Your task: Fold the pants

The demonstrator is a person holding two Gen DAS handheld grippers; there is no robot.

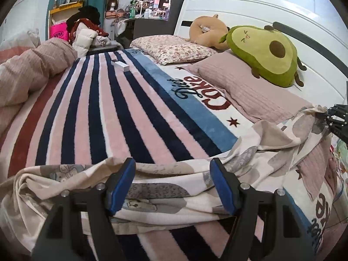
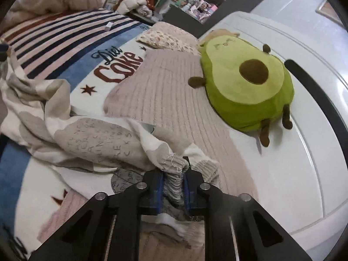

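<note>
The pants point(image 1: 271, 139) are cream cloth with grey and beige bear and letter prints, lying crumpled across the striped blanket point(image 1: 104, 113) on the bed. My left gripper point(image 1: 172, 163) stands open over one end of them; the cloth runs flat between and under its blue pads point(image 1: 121, 184). My right gripper point(image 2: 174, 169) is shut on a bunched, stitched edge of the pants point(image 2: 97, 139), lifted slightly over the pink pillow. In the left wrist view the right gripper point(image 1: 326, 115) shows at the right edge, pulling that corner up.
A green avocado plush point(image 2: 245, 87) lies on the pink ribbed pillow point(image 2: 165, 91) by the white headboard point(image 2: 304, 152). A floral pillow point(image 1: 171, 49), a tan plush point(image 1: 206, 31), a small white box point(image 1: 119, 65) and a heaped pink duvet point(image 1: 32, 69) sit further off.
</note>
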